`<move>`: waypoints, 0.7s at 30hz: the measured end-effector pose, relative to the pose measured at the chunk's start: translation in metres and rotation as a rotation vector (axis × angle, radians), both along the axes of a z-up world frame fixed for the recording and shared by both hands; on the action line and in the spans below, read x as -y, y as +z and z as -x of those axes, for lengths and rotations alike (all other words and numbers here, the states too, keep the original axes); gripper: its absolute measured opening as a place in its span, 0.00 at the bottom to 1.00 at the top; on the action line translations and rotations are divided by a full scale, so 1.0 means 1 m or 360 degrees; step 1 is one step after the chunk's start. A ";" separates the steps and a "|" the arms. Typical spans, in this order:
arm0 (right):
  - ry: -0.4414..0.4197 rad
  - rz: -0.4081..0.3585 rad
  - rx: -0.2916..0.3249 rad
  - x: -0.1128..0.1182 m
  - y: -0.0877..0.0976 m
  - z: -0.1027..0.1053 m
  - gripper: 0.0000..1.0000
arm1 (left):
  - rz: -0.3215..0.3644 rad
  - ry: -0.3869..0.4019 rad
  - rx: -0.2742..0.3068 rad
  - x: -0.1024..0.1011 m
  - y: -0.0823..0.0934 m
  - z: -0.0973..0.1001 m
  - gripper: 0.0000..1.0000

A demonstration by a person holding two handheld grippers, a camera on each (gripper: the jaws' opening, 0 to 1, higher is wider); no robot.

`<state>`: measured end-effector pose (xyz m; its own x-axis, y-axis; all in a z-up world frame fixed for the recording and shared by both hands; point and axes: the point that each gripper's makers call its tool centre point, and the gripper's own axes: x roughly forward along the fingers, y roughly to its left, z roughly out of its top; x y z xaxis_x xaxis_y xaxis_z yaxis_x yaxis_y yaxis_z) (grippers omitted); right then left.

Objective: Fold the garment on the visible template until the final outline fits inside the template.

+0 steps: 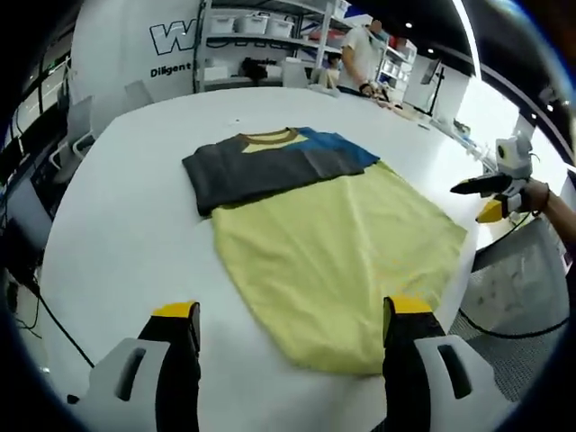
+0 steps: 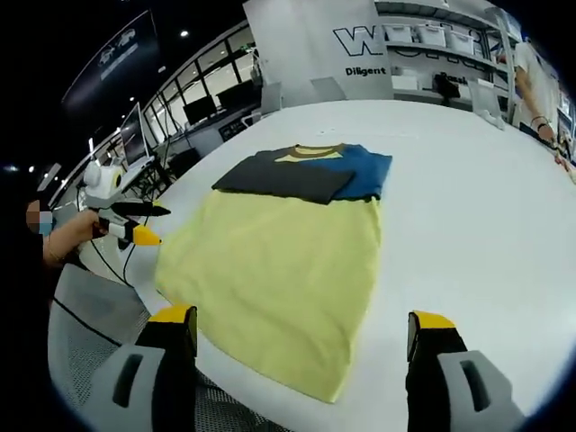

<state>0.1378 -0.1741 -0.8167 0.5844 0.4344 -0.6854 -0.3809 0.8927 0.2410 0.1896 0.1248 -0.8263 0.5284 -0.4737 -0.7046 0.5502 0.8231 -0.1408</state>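
Garment (image 1: pixel 328 243) first: the T-shirt lies flat on the white table (image 1: pixel 117 207), yellow body spread towards you, with its grey sleeve (image 1: pixel 256 171) and blue sleeve (image 1: pixel 337 148) already folded in across the chest below the collar (image 1: pixel 270 137). By my reading, you are partway through: the sleeve folds look done, but the long yellow body is still full length and needs at least one more fold up towards the collar.

Your left gripper (image 1: pixel 292 310) has its jaws spread wide and holds nothing, with the hem between and just beyond the yellow tips. Your right gripper (image 2: pixel 306 319) is likewise spread and empty, hovering at the hem corner (image 2: pixel 328 391) near the table edge. Each gripper also appears in the other's view, off to the side of the shirt (image 1: pixel 493 193) (image 2: pixel 130 225), well apart from the cloth.

Hard to make out: no template outline is visible on the table, so you cannot judge the fit from here. In the right gripper view the hem corner reaches close to the table edge; whether it overhangs is unclear. Shelving (image 1: pixel 261 36) and a person (image 1: pixel 364 54) stand beyond the far side.
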 end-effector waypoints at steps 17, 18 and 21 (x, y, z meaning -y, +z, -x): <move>-0.0013 0.0176 -0.0190 0.012 -0.028 0.021 0.57 | 0.0034 -0.0103 -0.0207 -0.001 -0.028 0.034 0.54; 0.0000 0.0186 -0.0205 0.012 -0.030 0.023 0.55 | 0.0051 -0.0111 -0.0210 0.001 -0.028 0.035 0.52; 0.0016 0.0225 -0.0247 0.013 -0.035 0.027 0.53 | 0.0064 -0.0146 -0.0172 0.003 -0.029 0.034 0.41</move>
<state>0.1107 -0.1866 -0.8517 0.4629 0.3329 -0.8215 -0.3580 0.9181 0.1702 0.1555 0.1222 -0.8553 0.4038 -0.5455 -0.7344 0.6025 0.7627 -0.2352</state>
